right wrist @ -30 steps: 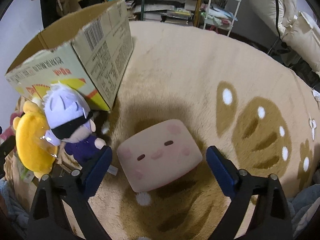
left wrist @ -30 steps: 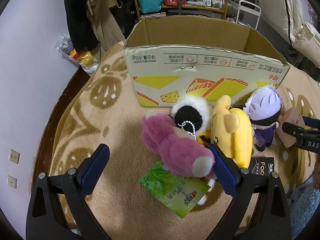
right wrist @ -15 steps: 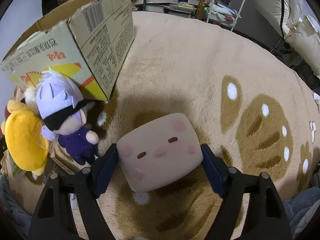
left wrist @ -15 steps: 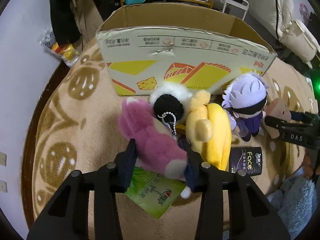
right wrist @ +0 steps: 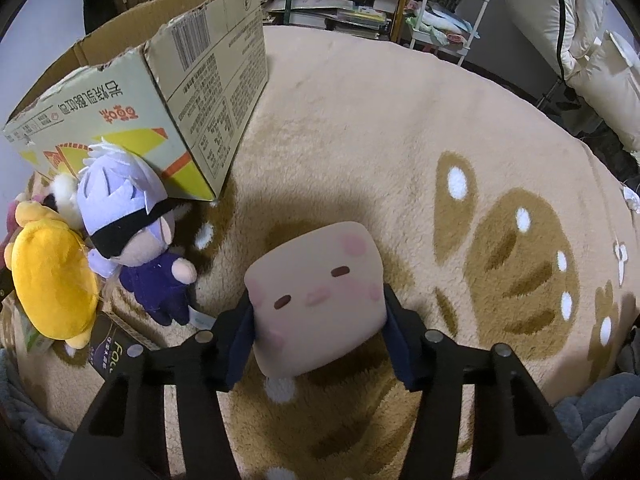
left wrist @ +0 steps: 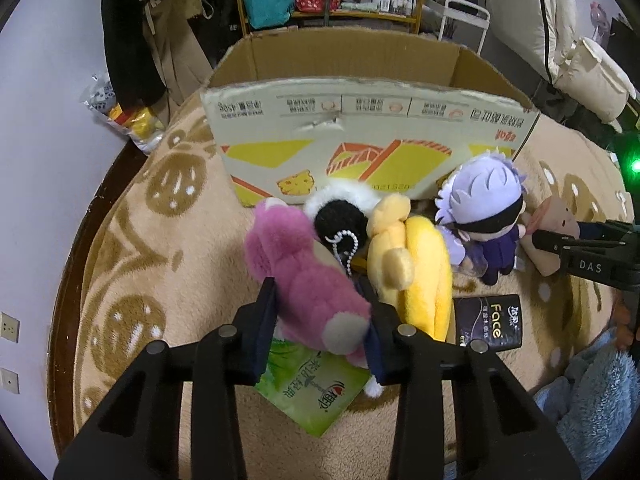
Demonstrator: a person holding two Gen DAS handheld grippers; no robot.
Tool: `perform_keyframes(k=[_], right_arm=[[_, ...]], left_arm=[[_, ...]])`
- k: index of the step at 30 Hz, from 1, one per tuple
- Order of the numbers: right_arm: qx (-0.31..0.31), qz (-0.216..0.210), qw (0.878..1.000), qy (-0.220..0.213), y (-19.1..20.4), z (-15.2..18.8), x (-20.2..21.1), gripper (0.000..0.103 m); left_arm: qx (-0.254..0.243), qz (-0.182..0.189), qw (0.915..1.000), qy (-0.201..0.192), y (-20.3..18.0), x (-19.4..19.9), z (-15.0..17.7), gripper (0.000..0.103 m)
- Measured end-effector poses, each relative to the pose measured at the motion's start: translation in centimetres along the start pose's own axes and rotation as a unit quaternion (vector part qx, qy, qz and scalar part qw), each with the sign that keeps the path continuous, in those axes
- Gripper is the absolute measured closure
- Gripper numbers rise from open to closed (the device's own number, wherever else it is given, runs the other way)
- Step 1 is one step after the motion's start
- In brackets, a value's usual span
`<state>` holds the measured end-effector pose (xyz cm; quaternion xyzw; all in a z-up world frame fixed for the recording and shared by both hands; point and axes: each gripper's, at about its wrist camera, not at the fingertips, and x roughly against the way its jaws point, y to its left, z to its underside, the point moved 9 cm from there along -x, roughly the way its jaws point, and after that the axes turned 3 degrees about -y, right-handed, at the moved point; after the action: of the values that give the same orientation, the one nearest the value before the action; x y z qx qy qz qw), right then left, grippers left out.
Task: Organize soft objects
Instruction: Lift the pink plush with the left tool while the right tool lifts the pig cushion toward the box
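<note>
My left gripper (left wrist: 320, 308) is shut on a pink plush bear (left wrist: 304, 276) lying on the rug in front of an open cardboard box (left wrist: 360, 120). Beside the bear lie a black-and-white plush (left wrist: 340, 220), a yellow plush (left wrist: 416, 276) and a lilac-haired doll (left wrist: 484, 204). In the right wrist view, my right gripper (right wrist: 318, 304) has its jaws closing, and both pads press the sides of a beige square plush with a face (right wrist: 316, 284). That plush rests on the rug, right of the doll (right wrist: 124, 208) and the box corner (right wrist: 200, 92).
A green packet (left wrist: 316, 396) lies under the bear and a black packet (left wrist: 488, 320) beside the yellow plush. Blue fluffy cloth (left wrist: 592, 392) sits at the near right. The patterned rug (right wrist: 400, 140) stretches right. Shelves and a white cart (right wrist: 452, 0) stand behind.
Both grippers went from wide open to closed: the left on the pink bear, the right on the square beige plush. Neither hand shifted much.
</note>
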<state>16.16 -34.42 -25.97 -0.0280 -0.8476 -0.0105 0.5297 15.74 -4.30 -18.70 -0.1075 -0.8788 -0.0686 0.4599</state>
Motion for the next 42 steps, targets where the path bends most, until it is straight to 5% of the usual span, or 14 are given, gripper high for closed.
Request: perform_keyframes(k=[20,35,42], right_arm=[[0.005,-0.021,0.994,-0.108,1.1,-1.1,6.7,0.045],[0.036,-0.041,0.97,-0.238,4.2,-2.9,14.5,0.045],[0.033,-0.054,0.961,-0.268,4.9,-4.4,16.7,0.044]], left_arm=[[-0.014,-0.019,0.9949,-0.098,-0.1,6.5,-1.1,0.067],[-0.03,-0.043,0.9764,-0.21,-0.2,12.4,-2.9,0.067],[-0.022,-0.036,0.9729,-0.228,-1.0,14.9,-5.5,0.067]])
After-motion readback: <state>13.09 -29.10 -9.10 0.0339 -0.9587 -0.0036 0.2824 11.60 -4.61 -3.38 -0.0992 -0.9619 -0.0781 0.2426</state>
